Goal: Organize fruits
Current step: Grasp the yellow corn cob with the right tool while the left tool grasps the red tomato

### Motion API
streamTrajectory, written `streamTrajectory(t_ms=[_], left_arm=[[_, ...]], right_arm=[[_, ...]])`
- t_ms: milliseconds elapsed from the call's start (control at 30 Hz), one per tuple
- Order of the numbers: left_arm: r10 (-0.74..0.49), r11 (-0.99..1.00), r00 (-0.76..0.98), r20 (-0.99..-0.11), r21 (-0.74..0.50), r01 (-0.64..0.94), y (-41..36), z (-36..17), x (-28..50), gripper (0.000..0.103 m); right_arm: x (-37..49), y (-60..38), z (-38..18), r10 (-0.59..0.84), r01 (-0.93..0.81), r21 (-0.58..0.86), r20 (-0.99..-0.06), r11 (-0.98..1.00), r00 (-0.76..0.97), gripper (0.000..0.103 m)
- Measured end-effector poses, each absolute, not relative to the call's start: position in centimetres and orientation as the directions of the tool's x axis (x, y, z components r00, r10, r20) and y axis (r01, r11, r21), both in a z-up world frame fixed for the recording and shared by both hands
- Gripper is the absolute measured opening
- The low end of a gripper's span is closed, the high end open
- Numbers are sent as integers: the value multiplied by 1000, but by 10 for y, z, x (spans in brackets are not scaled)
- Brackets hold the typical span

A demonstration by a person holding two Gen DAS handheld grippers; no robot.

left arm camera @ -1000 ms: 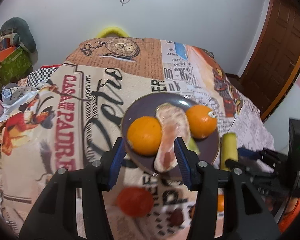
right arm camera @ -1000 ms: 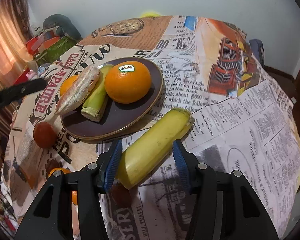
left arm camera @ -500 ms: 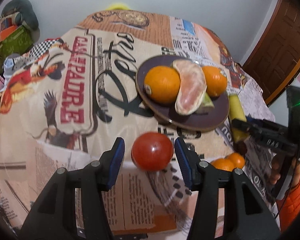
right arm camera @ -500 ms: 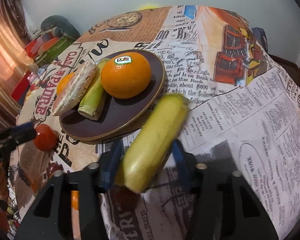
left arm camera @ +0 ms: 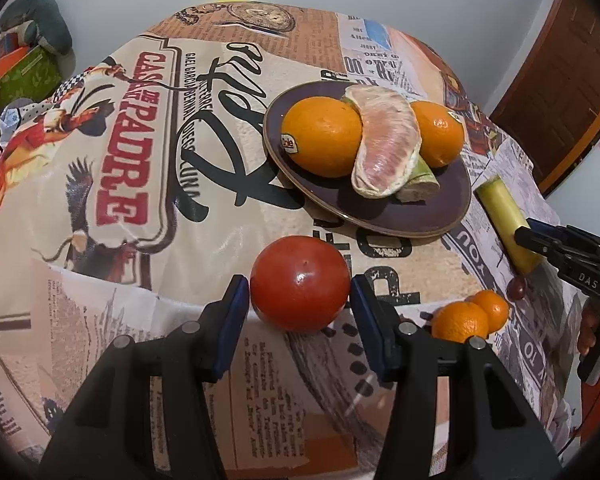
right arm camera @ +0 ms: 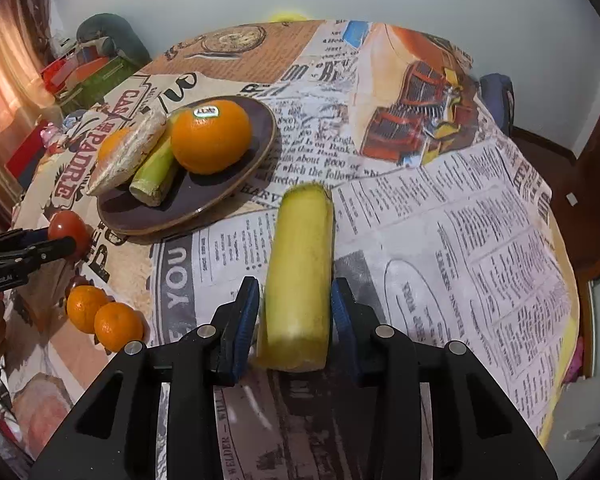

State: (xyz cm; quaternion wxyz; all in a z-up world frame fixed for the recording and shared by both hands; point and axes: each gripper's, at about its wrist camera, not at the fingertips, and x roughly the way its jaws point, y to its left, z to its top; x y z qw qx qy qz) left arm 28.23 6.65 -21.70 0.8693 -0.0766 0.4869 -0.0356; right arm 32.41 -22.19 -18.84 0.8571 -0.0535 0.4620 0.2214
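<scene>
A dark plate [left arm camera: 448,204] holds two oranges [left arm camera: 322,136], a pomelo segment [left arm camera: 386,140] and a green cane piece [left arm camera: 420,184]. My left gripper [left arm camera: 298,300] is open around a red tomato [left arm camera: 300,282] that rests on the tablecloth in front of the plate. My right gripper [right arm camera: 294,312] is shut on a yellow sugarcane piece [right arm camera: 300,272] to the right of the plate [right arm camera: 228,188]. The tomato also shows in the right wrist view [right arm camera: 66,226].
Two small mandarins [left arm camera: 470,316] and a dark grape [left arm camera: 516,288] lie on the cloth between the grippers. The round table [right arm camera: 480,220] drops off at its edges. Clutter sits at far left [left arm camera: 16,68]. A wooden door [left arm camera: 560,76] stands at the right.
My left gripper pulled back from the plate and dropped around the tomato. My right gripper closed on the sugarcane piece and turned it to point straight ahead.
</scene>
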Motion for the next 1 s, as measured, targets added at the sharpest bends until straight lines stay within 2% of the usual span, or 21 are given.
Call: streamTrajectory(t_ms=[200,567,1000], left_arm=[[-129,987,541,-831,-158,-6,64,-218,285,51],[-138,984,553,-822,-179,-21,68,-217,286,48],[-113,988,646,-755,-153,-6,58,-172,283,48]], right_arm=[[341,-212,-198,310,-416,100,-822,904,478,35],[352,-213,-202,352,-360,182,-797,915,492,32],[333,-213,-154,399,-390,185,-701,902,591,32]])
